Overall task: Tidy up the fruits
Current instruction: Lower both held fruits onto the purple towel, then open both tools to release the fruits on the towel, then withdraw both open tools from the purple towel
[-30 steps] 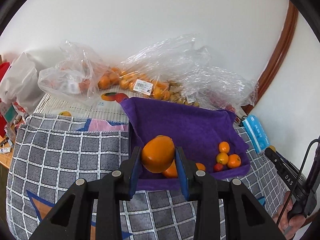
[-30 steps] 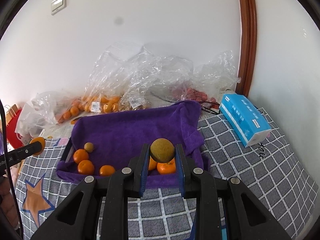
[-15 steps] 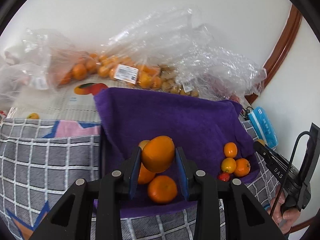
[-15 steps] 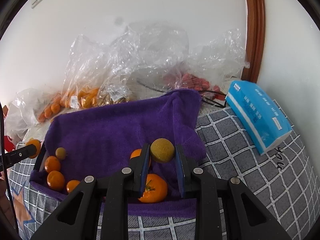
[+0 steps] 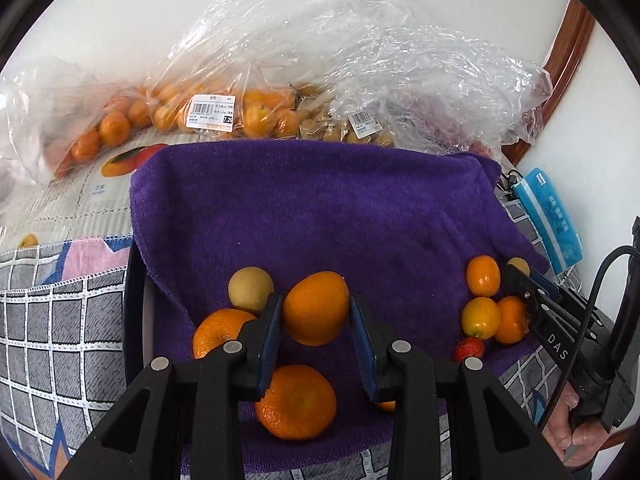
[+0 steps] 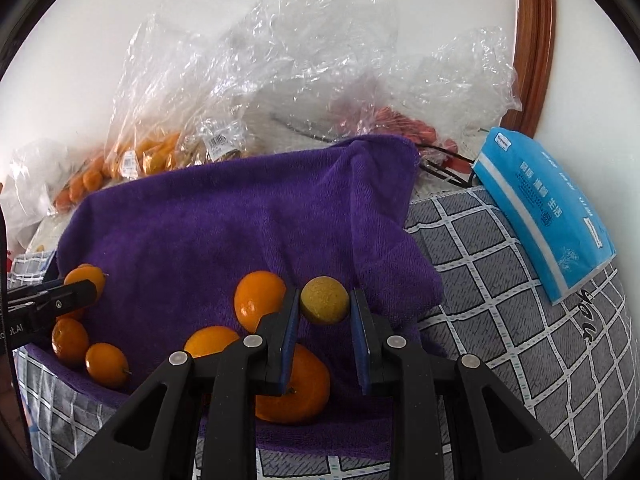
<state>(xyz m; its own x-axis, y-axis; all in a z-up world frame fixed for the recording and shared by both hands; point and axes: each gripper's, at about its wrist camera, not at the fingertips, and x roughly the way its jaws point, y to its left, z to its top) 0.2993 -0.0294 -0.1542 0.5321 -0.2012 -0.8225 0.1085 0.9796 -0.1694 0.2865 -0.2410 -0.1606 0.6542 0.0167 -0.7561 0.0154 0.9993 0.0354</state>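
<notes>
Now both grippers tilt down over the purple towel [image 5: 320,208]: the left gripper [image 5: 316,322] clamps an orange [image 5: 316,307], the right gripper [image 6: 324,312] pinches a small yellow-brown fruit [image 6: 324,299]. Loose oranges lie beneath. Only the left view shows what seems a strawberry [image 5: 469,349]; the right shows the blue tissue pack [image 6: 548,212] fully.

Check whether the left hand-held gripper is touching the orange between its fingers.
Touching. The left wrist view shows both blue pads of the left hand-held gripper pressed against the orange, which hangs clear of the purple towel.
</notes>
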